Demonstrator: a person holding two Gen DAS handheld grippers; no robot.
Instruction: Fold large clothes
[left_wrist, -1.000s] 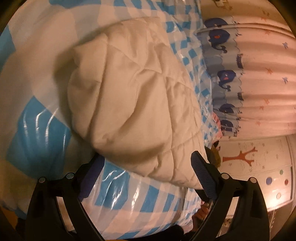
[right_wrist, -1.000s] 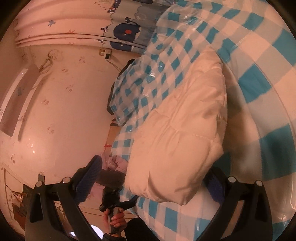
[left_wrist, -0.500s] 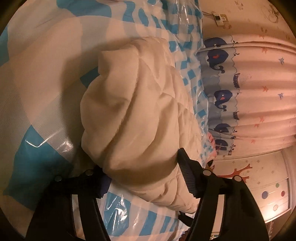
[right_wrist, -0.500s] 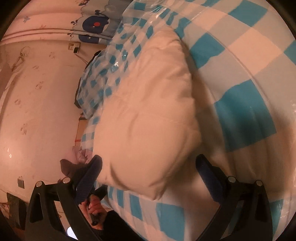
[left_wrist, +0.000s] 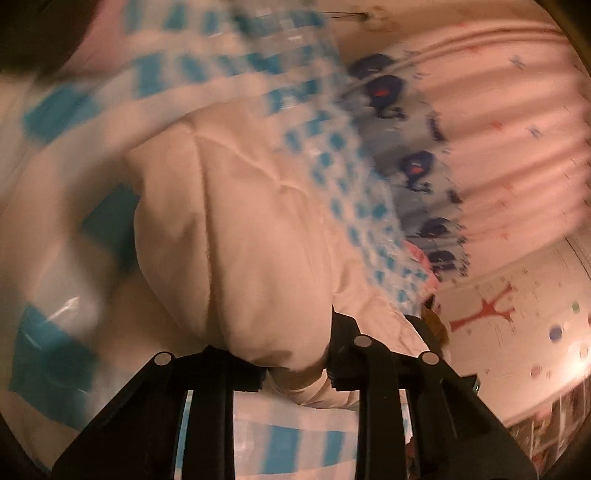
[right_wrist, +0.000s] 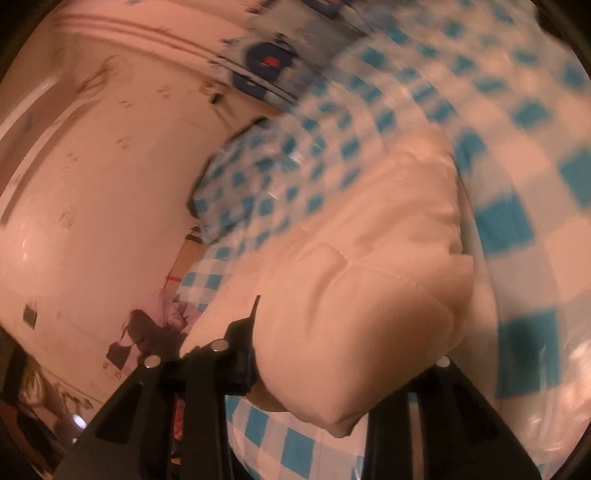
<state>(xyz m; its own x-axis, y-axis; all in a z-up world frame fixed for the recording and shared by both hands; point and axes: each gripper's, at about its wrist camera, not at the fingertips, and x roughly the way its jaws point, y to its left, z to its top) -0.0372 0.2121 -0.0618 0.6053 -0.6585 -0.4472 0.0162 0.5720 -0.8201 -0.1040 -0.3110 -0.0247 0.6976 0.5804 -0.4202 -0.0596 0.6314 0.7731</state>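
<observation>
A white quilted padded garment (left_wrist: 251, 229) lies bunched on a blue-and-white checked sheet (left_wrist: 48, 354). In the left wrist view my left gripper (left_wrist: 295, 365) has its jaws closing, with the garment's near edge pinched between the black fingers (left_wrist: 343, 347). The right wrist view shows the same garment (right_wrist: 354, 295) from its other end. There my right gripper (right_wrist: 340, 373) is also closing. Its left finger (right_wrist: 242, 354) presses into the padding, while the bulging cloth hides the other finger. Both views are blurred by motion.
The glossy checked sheet (right_wrist: 524, 229) spreads around the garment and over a bundle (right_wrist: 266, 177) at the back. A whale-print curtain (left_wrist: 509, 140) and a wall with a tree sticker (left_wrist: 487, 310) stand beyond. Loose clothes (right_wrist: 162, 321) lie beside the pale wall (right_wrist: 92, 192).
Both grippers have gone from wide open around the garment's ends to closed onto its padding. Both have risen and rolled, and the garment's ends have lifted with them.
</observation>
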